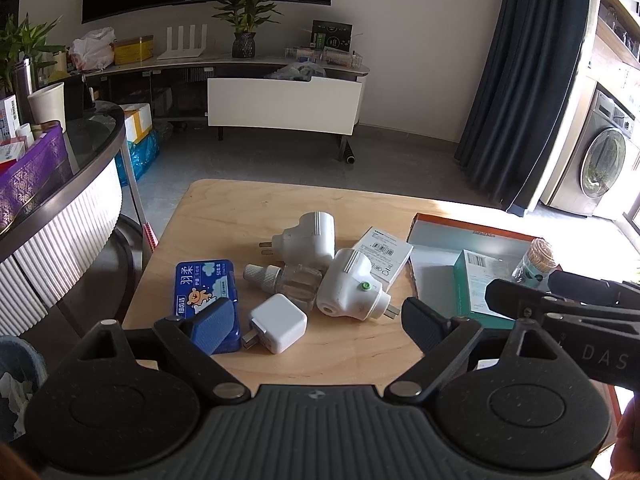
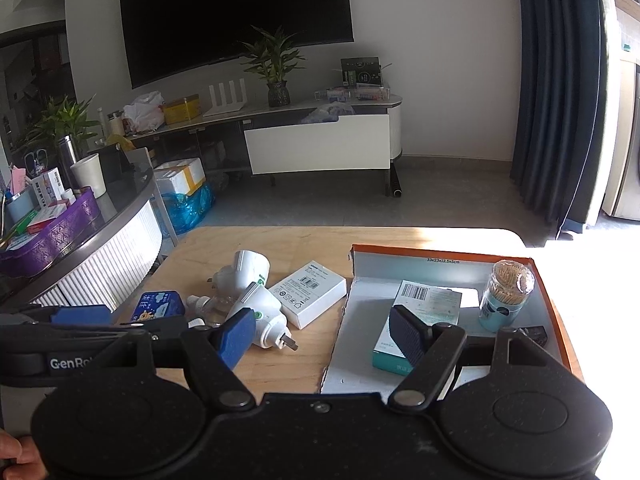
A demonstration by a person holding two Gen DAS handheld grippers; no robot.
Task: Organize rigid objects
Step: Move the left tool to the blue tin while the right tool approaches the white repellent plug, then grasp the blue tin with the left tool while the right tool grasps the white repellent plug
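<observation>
On the wooden table (image 1: 240,208) lie a blue floss-pick case (image 1: 202,288), a white cube charger (image 1: 279,323), a clear bottle with a white cap (image 1: 286,280), two white plug-in heaters (image 1: 308,238) (image 1: 352,290) and a white box (image 1: 383,254). My left gripper (image 1: 316,326) is open and empty just above the charger. My right gripper (image 2: 324,334) is open and empty over the left edge of the orange-rimmed tray (image 2: 448,254), which holds a teal box (image 2: 424,312) and a toothpick jar (image 2: 506,294).
A curved glass-topped counter (image 1: 100,148) with a purple basket stands left of the table. A TV stand (image 1: 280,100) with a plant is at the back. A dark curtain and a washing machine (image 1: 600,160) are at the right. A bin (image 1: 16,376) sits lower left.
</observation>
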